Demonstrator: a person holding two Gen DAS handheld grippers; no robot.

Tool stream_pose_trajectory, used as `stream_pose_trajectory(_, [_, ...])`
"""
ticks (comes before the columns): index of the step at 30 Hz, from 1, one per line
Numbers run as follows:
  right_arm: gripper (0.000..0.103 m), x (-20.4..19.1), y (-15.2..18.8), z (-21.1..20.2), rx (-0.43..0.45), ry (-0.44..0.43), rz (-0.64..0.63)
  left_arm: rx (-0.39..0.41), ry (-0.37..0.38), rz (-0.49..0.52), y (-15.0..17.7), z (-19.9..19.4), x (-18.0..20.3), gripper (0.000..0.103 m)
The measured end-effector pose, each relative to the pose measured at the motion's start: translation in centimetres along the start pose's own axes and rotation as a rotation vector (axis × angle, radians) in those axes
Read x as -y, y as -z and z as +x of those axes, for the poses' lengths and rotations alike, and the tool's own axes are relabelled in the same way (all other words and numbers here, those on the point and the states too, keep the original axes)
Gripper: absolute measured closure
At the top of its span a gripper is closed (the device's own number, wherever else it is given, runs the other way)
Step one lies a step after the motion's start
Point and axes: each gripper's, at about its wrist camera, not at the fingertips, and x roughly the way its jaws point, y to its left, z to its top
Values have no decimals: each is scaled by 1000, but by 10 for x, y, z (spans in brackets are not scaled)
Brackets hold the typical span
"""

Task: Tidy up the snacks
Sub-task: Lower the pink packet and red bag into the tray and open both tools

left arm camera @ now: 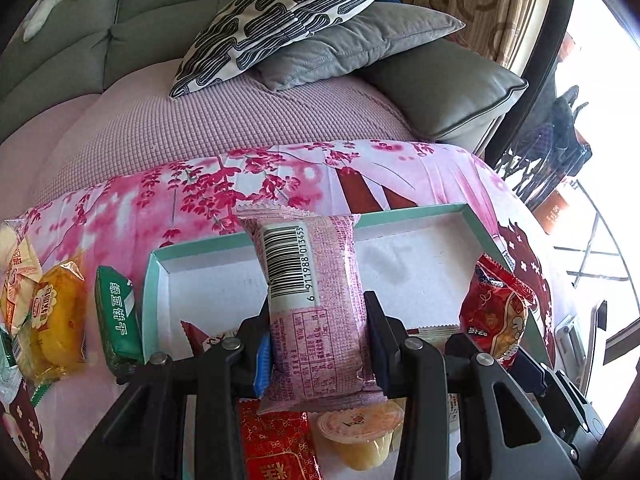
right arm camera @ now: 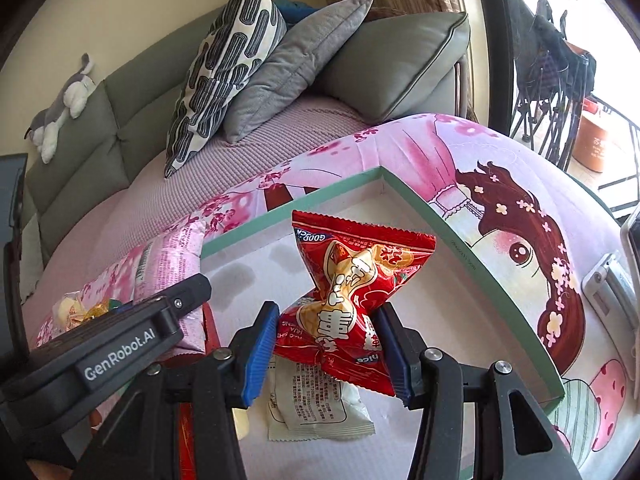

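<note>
A grey-green sofa (right arm camera: 120, 128) runs along a cream wall, its seat covered by a pale pink waffle-textured cover (left arm camera: 224, 120). Against its right armrest lean two cushions: a white cushion with black looping lines (left arm camera: 288, 16) in front, resting against a plain grey cushion (left arm camera: 352, 44). A grey and white plush toy (right arm camera: 64, 108) lies along the top of the sofa back. In front of the sofa, a pink cloth printed with blossoms and a cartoon girl (right arm camera: 516, 248) covers a surface. A patterned beige curtain (left arm camera: 472, 4) hangs at the right, beside a bright window. Beyond the glass stand a black folding chair (right arm camera: 548, 64) and an orange pot (right arm camera: 592, 140).
</note>
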Motion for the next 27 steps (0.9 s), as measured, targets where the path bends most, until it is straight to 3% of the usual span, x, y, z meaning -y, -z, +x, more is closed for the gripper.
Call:
stream_pose_trajectory(12, [46,1,0,3,-34,8,-2,-11,-9,-28,9,-20,-10,42])
stream_pose_trajectory(20, [23,-1,4,9,-77,23,-15,-2,-83,-76,25,-42,-38,37])
stream_pose_trajectory(24, [8,-7,5,7,-74,16,-39,11,-124,-98,35,-52,-56,18])
stream_pose_trajectory(25, [2,-9,6,7,-71,18,-46,13,-134,-106,38,-53,-61,17])
stream_pose_trajectory(27, [0,-11,7,6,-65,17,-52,10,-159,-124,45,-55,-71,15])
